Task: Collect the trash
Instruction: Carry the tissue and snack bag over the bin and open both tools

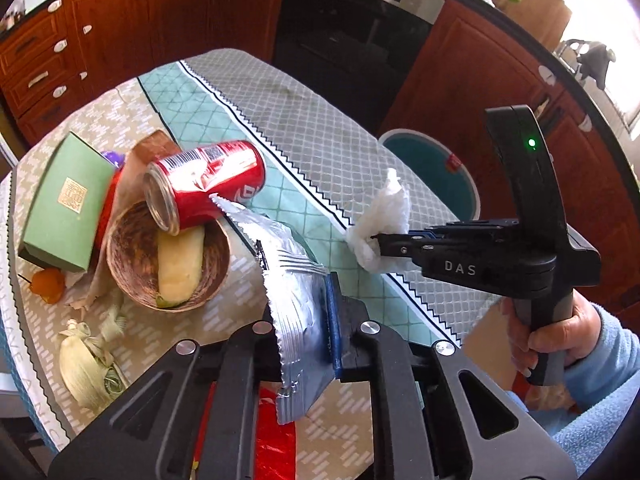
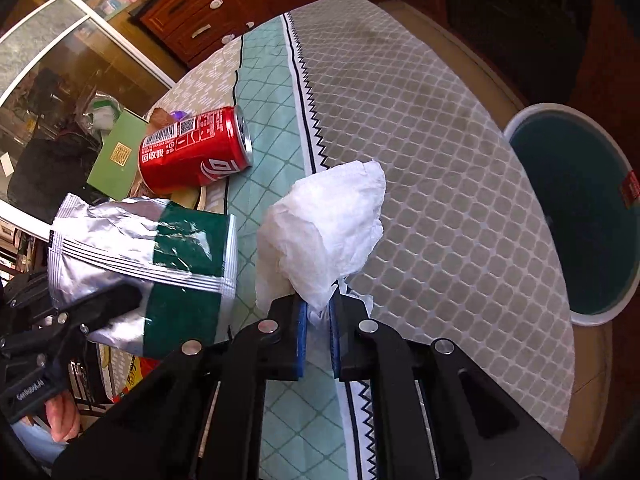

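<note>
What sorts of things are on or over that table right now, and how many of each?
Drink can: 1
Foil snack bag, in the left fingers: 1
Crumpled tissue, in the right fingers: 1
Green box: 1
Woven bowl: 1
Total: 5

A foil bag (image 1: 294, 312) is clamped between the left gripper's (image 1: 308, 320) pads. A tissue (image 1: 378, 226) is pinched by the right gripper (image 1: 376, 246). A can (image 1: 204, 184) is propped on a bowl (image 1: 132, 276). A bin (image 1: 436, 168) is seen beyond the table (image 1: 320, 140).
</note>
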`<action>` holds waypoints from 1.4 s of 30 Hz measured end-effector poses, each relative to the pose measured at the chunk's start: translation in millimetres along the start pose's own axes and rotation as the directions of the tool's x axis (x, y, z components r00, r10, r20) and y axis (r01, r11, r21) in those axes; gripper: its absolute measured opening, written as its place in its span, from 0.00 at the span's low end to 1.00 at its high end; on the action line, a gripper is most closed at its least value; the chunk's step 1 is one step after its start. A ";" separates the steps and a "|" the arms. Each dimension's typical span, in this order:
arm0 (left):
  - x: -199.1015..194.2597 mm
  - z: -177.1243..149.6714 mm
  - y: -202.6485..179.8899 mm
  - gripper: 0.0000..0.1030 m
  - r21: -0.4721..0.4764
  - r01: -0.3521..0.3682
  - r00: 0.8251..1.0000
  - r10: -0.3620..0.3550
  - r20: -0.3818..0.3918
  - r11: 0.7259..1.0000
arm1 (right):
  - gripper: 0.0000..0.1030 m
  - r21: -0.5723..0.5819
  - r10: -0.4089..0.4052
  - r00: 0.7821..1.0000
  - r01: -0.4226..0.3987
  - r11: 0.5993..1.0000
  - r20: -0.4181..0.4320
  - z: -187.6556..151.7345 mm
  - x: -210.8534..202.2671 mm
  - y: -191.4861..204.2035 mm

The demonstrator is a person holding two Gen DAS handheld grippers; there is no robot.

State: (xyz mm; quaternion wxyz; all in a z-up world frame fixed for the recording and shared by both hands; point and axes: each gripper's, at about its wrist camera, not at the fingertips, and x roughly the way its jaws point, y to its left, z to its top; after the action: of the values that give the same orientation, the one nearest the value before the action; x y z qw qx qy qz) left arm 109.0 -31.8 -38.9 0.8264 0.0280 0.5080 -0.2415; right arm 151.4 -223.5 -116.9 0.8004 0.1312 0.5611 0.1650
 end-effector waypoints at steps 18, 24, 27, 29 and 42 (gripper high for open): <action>3.4 79.8 -70.2 0.12 0.048 0.025 0.996 -0.030 0.088 0.999 | 0.08 0.122 -0.065 0.975 0.039 0.992 0.211 6.9 -102.3 -83.7; 44.9 106.9 -128.1 0.12 0.130 0.051 0.997 -0.058 0.053 0.990 | 0.09 0.181 -0.135 0.963 0.093 0.979 0.235 6.8 -126.7 -131.3; 67.5 114.1 -150.4 0.12 0.145 0.075 0.996 -0.080 0.025 0.987 | 0.09 0.201 -0.158 0.962 0.114 0.973 0.222 5.3 -128.7 -151.5; 82.5 117.2 -161.6 0.12 0.153 0.089 0.996 -0.091 0.004 0.984 | 0.09 0.212 -0.165 0.963 0.120 0.970 0.211 4.8 -127.3 -162.1; 163.3 137.7 -189.8 0.12 0.205 0.101 0.990 -0.078 -0.115 0.974 | 0.09 0.282 -0.177 0.973 0.131 0.951 0.147 13.7 -98.7 -209.4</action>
State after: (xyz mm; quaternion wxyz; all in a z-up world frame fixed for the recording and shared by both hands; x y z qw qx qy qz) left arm 201.6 -299.8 -74.0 0.7788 0.1050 0.5236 -0.3290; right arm 157.6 -455.2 -110.7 0.8304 0.2085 0.5165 0.0120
